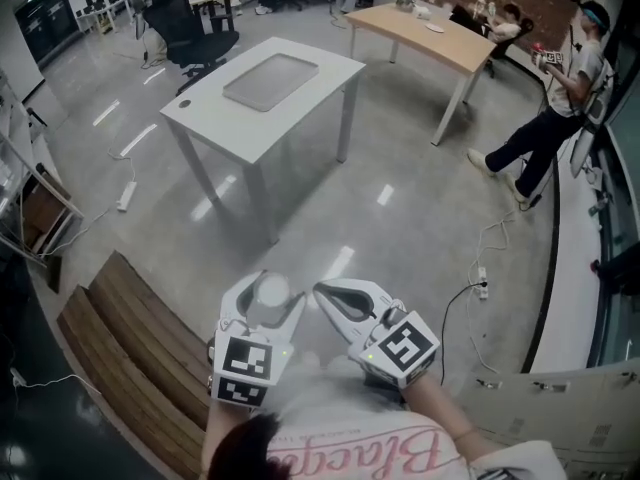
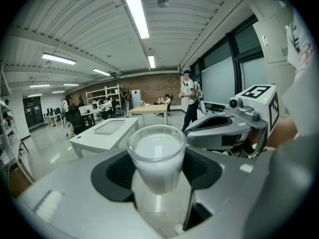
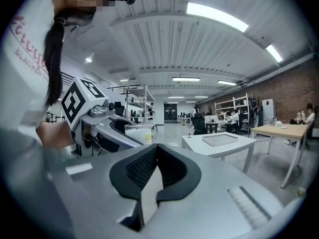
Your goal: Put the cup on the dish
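Standing upright, mouth up: cup (image 2: 156,158)

Wooden table (image 1: 432,36) (white-legged) stands beyond white table (image 1: 213,120).

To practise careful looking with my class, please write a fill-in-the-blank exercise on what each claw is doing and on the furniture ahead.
1. The left claw is shut on a frosted ___.
2. The right claw has its jaws together and holds ___.
3. The flat grey tray lies on the ___ table, with the wooden table standing farther off.
Missing words: cup; nothing; white.
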`<state>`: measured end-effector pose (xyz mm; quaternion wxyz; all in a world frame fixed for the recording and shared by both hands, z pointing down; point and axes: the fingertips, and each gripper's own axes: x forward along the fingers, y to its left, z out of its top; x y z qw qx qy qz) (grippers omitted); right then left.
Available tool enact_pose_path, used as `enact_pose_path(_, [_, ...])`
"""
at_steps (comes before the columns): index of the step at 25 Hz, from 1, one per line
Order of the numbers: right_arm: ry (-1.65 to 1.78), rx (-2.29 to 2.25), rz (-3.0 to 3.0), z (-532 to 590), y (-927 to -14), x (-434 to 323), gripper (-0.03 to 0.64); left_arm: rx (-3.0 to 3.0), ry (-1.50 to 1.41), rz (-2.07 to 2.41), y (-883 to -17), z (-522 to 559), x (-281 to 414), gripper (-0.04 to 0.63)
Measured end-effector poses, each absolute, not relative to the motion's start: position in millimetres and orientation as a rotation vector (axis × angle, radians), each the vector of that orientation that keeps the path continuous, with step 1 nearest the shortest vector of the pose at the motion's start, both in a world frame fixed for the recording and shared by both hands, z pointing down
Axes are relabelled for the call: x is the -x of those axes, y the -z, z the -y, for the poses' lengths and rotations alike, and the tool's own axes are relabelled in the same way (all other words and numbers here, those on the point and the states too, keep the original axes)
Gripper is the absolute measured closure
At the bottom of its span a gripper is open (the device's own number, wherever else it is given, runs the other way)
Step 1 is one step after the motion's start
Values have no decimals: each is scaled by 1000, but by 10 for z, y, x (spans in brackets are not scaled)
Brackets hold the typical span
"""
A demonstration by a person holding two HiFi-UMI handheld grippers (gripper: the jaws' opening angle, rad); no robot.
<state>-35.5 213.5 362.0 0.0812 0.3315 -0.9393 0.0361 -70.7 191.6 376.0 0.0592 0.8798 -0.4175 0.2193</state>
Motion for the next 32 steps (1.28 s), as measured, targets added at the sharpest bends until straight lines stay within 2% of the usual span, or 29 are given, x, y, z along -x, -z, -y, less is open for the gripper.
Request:
enact_pose_path(19, [-214, -1008, 2758, -1361, -3878, 322, 615, -2654, -653, 1200, -3931, -1118, 638, 324])
enact_pose_path(32, [-231, -995, 2802, -119, -3857, 119, 615, -2660, -685, 1252, -3872, 43, 475, 324])
